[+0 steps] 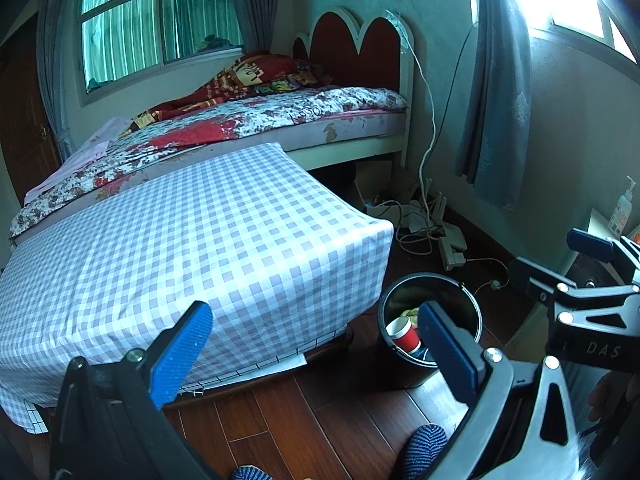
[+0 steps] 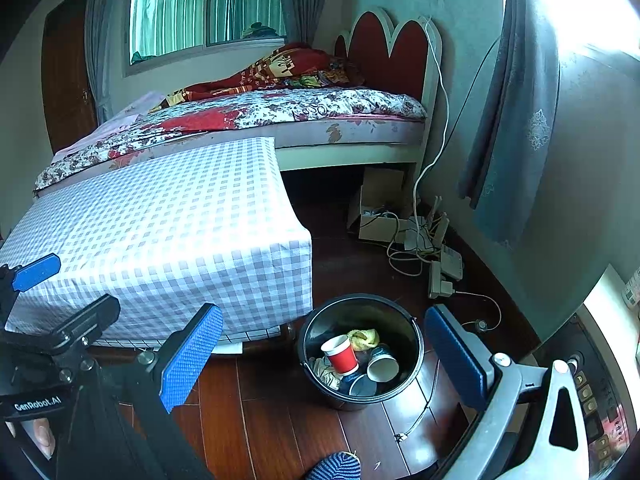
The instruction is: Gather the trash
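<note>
A black bucket bin stands on the wooden floor by the corner of a checked-cloth table. Inside lie a red paper cup, a dark cup, a yellow wad and other scraps. The bin and red cup also show in the left wrist view. My right gripper is open and empty, held above the bin. My left gripper is open and empty, to the left of the bin over the table's edge. The right gripper's body shows at the right of the left view.
A bed with a red headboard stands behind the table. A cardboard box, power strips and tangled cables lie on the floor by the wall. Grey curtains hang at right. My striped slipper is at the bottom.
</note>
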Demonstrator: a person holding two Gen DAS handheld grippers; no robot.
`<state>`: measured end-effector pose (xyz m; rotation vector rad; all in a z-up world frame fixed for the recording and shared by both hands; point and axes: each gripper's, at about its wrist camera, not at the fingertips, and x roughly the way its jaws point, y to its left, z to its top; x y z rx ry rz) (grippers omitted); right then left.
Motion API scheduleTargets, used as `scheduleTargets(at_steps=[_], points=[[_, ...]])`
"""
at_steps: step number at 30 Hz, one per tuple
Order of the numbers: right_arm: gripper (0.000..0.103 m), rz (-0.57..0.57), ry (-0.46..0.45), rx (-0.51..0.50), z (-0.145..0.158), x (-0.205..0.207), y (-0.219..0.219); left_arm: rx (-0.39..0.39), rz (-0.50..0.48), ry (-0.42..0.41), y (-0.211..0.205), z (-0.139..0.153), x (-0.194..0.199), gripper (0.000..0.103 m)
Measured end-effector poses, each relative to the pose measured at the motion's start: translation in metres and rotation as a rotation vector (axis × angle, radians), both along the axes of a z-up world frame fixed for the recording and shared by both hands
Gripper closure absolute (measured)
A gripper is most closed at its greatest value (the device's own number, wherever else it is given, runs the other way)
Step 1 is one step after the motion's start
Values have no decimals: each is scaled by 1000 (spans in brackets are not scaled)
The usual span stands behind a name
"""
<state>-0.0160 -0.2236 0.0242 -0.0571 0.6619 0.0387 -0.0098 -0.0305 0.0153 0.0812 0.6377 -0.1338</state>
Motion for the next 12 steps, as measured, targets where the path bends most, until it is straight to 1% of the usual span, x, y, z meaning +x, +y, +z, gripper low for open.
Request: scheduleTargets(at_steps=[6, 12], points=[[1, 0, 2, 0, -2, -1, 0, -1, -24, -17, 2, 0, -3, 1], [1, -4, 5, 1, -4, -3, 0, -11, -63, 9, -2, -3, -1, 1]])
